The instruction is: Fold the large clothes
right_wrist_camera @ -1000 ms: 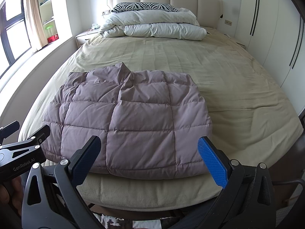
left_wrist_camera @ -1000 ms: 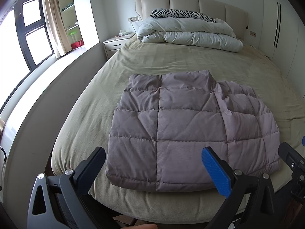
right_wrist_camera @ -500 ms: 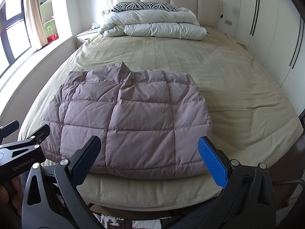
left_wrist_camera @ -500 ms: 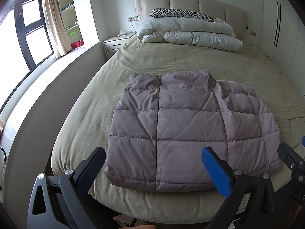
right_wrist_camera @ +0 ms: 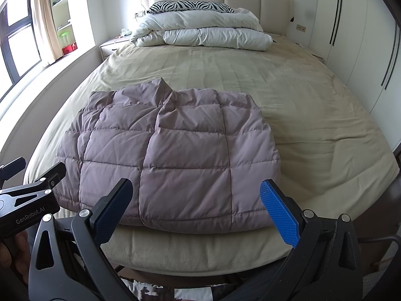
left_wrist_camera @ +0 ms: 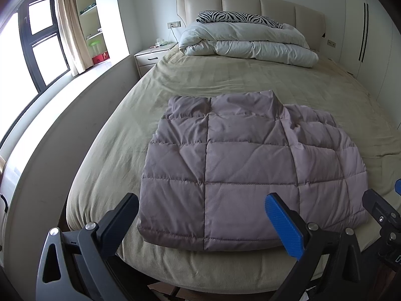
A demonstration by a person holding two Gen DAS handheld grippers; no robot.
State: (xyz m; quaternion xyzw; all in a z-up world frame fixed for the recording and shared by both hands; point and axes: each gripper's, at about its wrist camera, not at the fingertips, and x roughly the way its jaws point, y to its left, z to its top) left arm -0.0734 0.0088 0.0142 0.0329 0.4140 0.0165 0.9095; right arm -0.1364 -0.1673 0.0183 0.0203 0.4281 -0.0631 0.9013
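Quilted mauve jacket (left_wrist_camera: 250, 173) lies folded flat on the bed (left_wrist_camera: 225, 80), near its foot edge, collar toward the headboard. Left gripper (left_wrist_camera: 203, 222) and right gripper (right_wrist_camera: 198, 208) both hover off the foot edge, jaws apart, empty, not touching the jacket. White duvet (right_wrist_camera: 200, 32) bundled at the head end.

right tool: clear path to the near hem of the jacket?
Probably yes. The right tool is open, holds nothing, and hangs just short of the jacket hem at the bed foot. Nothing lies between them; the left tool sits off to its side.
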